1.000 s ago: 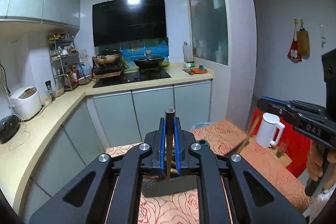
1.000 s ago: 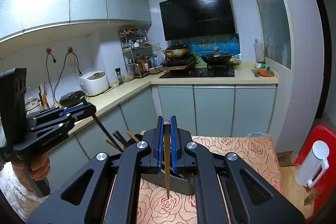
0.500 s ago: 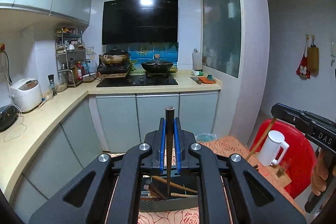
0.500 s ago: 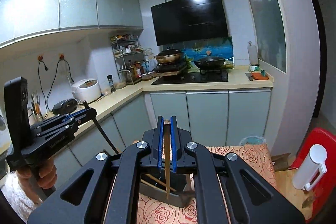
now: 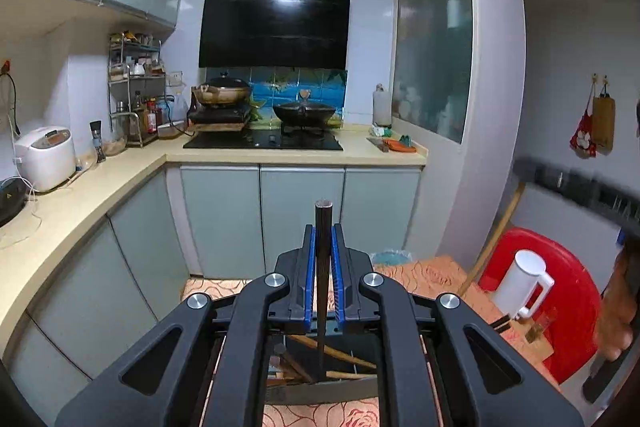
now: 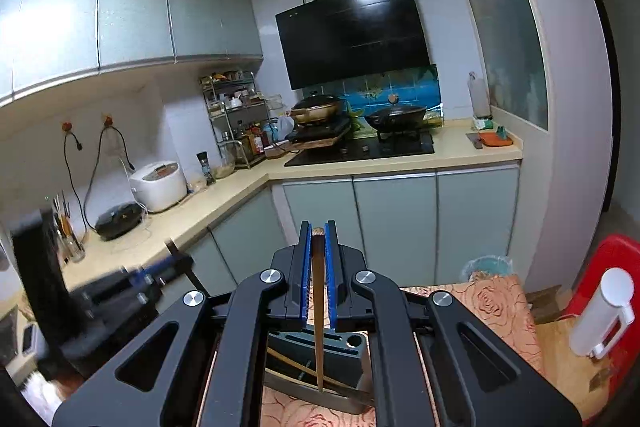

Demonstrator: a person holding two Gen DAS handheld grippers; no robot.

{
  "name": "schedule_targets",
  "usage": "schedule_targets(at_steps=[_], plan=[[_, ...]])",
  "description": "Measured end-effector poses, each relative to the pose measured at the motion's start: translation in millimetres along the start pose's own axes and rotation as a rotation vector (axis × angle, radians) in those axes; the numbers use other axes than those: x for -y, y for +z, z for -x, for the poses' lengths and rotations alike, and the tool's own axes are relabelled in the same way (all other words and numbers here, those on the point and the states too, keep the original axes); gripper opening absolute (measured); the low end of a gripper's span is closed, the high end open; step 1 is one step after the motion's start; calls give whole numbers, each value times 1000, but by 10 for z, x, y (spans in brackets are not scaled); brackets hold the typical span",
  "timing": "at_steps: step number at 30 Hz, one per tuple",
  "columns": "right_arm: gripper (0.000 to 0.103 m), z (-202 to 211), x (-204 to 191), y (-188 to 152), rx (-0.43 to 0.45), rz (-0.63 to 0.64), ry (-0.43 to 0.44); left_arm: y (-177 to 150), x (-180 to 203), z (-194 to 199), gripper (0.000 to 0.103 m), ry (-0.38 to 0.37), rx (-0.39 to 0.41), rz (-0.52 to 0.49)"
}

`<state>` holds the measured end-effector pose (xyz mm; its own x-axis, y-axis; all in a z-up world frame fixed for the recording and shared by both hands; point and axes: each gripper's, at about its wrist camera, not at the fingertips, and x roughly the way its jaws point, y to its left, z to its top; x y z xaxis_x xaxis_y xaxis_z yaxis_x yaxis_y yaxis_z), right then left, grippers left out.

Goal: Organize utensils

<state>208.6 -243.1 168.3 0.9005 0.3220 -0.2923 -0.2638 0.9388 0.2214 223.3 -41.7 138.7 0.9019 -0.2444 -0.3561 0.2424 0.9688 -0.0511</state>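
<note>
Since a second ago both tools have been lifted, and more of the kitchen cabinets is now seen beyond them; the dark grey plastic utensil holder has slid low in the frame, under the linkages. The left tool is pressed together on a dark brown wooden chopstick, which is held upright between the blue pads, its tip hanging over the holder's compartment. Several light wooden chopsticks are seen lying slantwise inside that holder. The right tool is likewise clamped on a light brown wooden chopstick, held vertical, its point reaching down just above the holder in the right wrist view. The holder is set on the bench covered by an orange rose-patterned cloth. At the right edge of the left view the other tool is blurred, gripped by a hand. A white electric kettle is stood on the bench's far right corner, against a red plastic chair.
</note>
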Motion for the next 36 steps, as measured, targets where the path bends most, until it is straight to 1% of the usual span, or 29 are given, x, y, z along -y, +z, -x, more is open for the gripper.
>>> schedule_targets(at_steps=[6, 10, 13, 17, 21, 27, 28, 29, 30, 31, 32, 33, 34, 36], plan=[[7, 9, -61, 62, 23, 17, -12, -157, -30, -147, 7, -1, -39, -4], [7, -10, -121, 40, 32, 51, -40, -225, -13, -190, 7, -4, -52, -10], [7, -100, -164, -70, 9, 101, -75, -256, -2, -205, 7, -6, -57, -14], [7, -214, -209, -232, -31, 136, -88, -279, -9, -223, 8, -6, -66, -13], [7, -318, -296, -385, -54, 194, -121, -321, -45, -240, 8, -3, -78, -6], [8, -404, -338, -491, -82, 209, -99, -328, -102, -234, 8, -9, -90, 8], [11, -408, -337, -502, -87, 206, -94, -320, -103, -227, 12, -8, -89, 10], [14, -409, -333, -507, -89, 206, -92, -315, -113, -217, 22, -8, -87, 11], [25, -412, -335, -512, -91, 205, -91, -306, -127, -193, 29, -3, -79, 14], [38, -402, -330, -517, -90, 201, -88, -300, -127, -170, 41, 1, -71, 16], [42, -389, -326, -519, -84, 197, -88, -289, -138, -142, 48, 8, -60, 19], [47, -378, -321, -519, -79, 194, -89, -277, -147, -117, 50, 10, -53, 20], [49, -368, -318, -518, -77, 192, -88, -269, -152, -99, 54, 10, -50, 21], [53, -348, -304, -519, -77, 189, -85, -257, -173, -43, 63, 10, -44, 27]])
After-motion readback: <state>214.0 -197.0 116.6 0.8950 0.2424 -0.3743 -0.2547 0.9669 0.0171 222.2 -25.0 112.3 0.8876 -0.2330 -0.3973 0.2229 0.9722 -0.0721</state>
